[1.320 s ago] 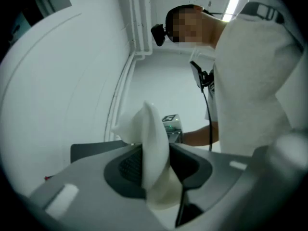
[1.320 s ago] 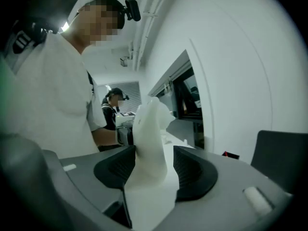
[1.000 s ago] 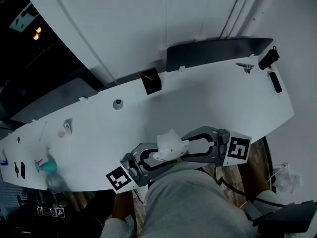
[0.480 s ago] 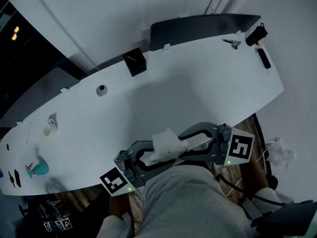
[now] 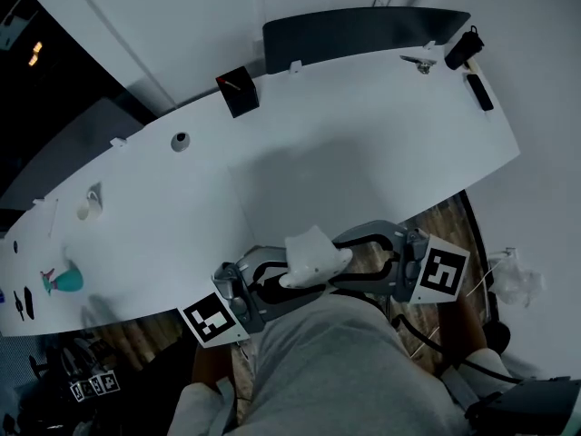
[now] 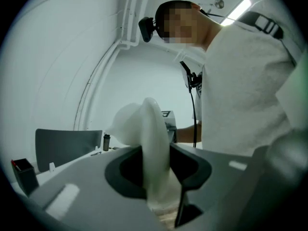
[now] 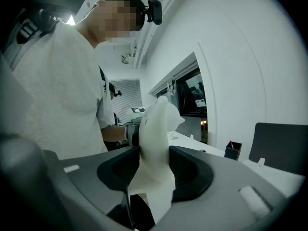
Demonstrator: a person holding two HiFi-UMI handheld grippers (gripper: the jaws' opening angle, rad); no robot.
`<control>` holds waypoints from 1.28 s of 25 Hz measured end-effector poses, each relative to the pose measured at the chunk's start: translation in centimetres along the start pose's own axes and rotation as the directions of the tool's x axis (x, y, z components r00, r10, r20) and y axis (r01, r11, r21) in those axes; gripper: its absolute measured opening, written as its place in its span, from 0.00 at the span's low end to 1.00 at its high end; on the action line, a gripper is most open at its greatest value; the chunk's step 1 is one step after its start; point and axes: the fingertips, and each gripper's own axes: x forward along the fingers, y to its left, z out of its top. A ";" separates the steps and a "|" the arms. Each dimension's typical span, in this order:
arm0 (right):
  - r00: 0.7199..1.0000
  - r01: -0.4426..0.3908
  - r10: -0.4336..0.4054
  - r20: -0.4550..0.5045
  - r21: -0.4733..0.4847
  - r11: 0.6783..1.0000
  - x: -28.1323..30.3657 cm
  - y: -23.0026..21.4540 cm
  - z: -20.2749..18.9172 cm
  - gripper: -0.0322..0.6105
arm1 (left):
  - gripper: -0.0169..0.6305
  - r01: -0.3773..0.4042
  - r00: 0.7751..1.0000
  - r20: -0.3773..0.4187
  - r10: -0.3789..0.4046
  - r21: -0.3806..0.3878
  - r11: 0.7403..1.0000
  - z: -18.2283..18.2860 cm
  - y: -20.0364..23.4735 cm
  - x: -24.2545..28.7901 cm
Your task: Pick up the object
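Note:
A soft white crumpled object (image 5: 313,260) hangs in the air between my two grippers, just off the near edge of the white table (image 5: 345,171), close to my body. My left gripper (image 5: 287,283) comes in from the left and is shut on the object's lower part. In the left gripper view the object (image 6: 149,129) is pinched between the jaws (image 6: 156,173). My right gripper (image 5: 343,267) comes in from the right. Its jaws are opening, with the object (image 7: 156,129) still touching both sides between them (image 7: 151,171).
On the table stand a black pen cup (image 5: 236,92), a small round dark piece (image 5: 180,140), a teal item (image 5: 64,282) at the far left and dark tools (image 5: 467,48) at the far right. A dark chair back (image 5: 363,30) is behind the table. Wooden floor shows below.
Both grippers and the white object have drawn back from over the table's edge towards my body. The table has shifted up in the head view.

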 end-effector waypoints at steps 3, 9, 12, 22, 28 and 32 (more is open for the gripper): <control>1.000 -0.003 0.003 0.018 0.000 1.000 -2.4 2.2 -0.9 0.36 | 0.23 -0.007 1.000 -0.006 0.007 0.013 1.000 0.0 -2.6 2.4; 0.997 -0.033 0.032 0.071 0.007 0.999 -6.6 7.4 -3.9 0.36 | 0.23 -0.039 0.998 -0.057 0.039 0.007 0.999 -1.4 -8.4 7.0; 0.990 -0.061 0.057 0.132 0.027 0.998 -7.6 9.9 -4.6 0.36 | 0.23 -0.062 0.995 -0.075 0.060 -0.017 0.998 -2.0 -11.1 8.1; 0.982 -0.081 0.077 0.174 0.016 0.997 -7.4 14.9 -5.0 0.36 | 0.23 -0.101 0.989 -0.112 0.095 -0.050 0.994 -2.2 -15.9 7.6; 0.983 -0.048 0.047 0.180 -0.002 0.999 -6.5 15.7 -3.1 0.36 | 0.23 -0.065 0.992 -0.106 0.062 -0.030 0.997 -1.1 -16.7 5.9; 0.981 0.007 -0.006 0.196 -0.005 1.000 -6.1 15.9 -2.4 0.36 | 0.23 -0.019 0.994 -0.111 0.020 0.010 1.000 -0.5 -16.8 5.1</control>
